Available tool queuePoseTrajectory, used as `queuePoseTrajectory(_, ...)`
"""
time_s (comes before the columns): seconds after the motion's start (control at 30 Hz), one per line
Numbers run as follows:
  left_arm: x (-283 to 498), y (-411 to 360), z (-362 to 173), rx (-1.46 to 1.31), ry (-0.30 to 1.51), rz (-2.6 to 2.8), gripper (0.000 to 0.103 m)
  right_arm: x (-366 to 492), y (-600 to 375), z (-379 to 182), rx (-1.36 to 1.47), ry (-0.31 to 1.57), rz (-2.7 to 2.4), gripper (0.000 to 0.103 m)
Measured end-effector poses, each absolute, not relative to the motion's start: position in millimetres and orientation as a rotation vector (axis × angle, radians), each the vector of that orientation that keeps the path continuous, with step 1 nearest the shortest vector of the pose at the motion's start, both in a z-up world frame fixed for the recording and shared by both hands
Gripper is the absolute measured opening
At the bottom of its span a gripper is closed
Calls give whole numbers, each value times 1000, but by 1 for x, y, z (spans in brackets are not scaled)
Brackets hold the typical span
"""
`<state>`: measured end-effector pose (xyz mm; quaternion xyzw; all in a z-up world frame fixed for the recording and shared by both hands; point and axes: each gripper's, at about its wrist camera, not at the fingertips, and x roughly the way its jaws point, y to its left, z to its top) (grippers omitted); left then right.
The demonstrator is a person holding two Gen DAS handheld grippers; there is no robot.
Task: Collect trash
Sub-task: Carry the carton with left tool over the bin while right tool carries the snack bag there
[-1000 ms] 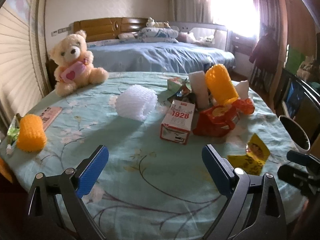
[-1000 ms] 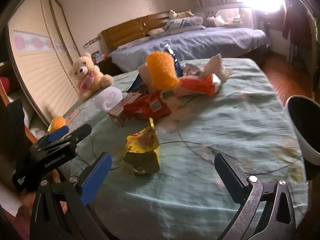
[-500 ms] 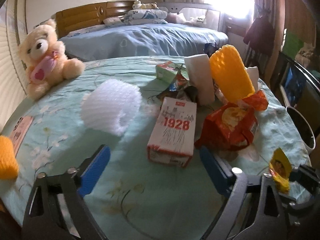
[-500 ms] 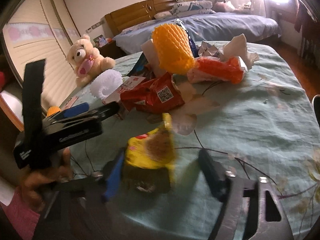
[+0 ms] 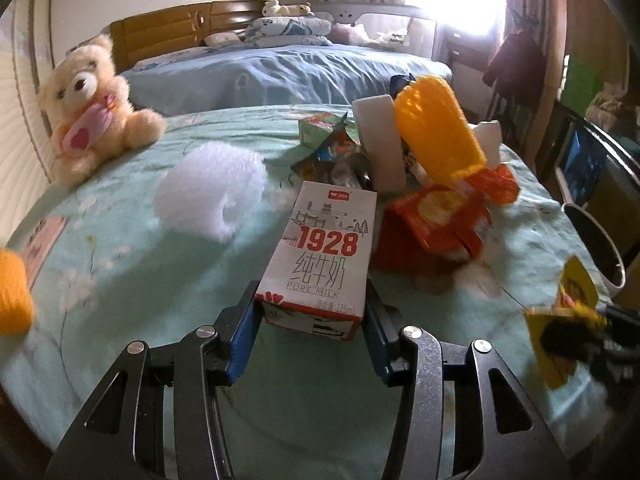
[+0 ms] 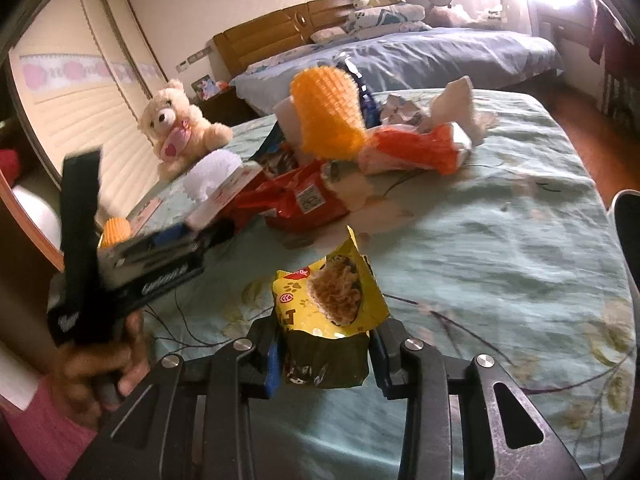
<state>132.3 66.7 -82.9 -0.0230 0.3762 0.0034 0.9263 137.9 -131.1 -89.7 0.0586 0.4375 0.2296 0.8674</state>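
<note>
While closing, left tongs (image 5: 311,328) flank milk carton (image 5: 322,260), right tongs (image 6: 326,360) yellow wrapper (image 6: 330,308).

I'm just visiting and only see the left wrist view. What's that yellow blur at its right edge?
Observer: A torn-open yellow snack packet, between the right gripper's closing jaws.
Operator: My left gripper is closing round the milk carton. Who holds it?
Observer: A hand in a pink sleeve.
Operator: And the red wrapper?
Observer: Its far side bears a white printed label.
</note>
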Motion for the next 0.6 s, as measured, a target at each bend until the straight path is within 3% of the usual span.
queuePoseTrajectory(0.6,91,-15,-55,-26,729,-166,47,121,-220,-78,217,870,322,36)
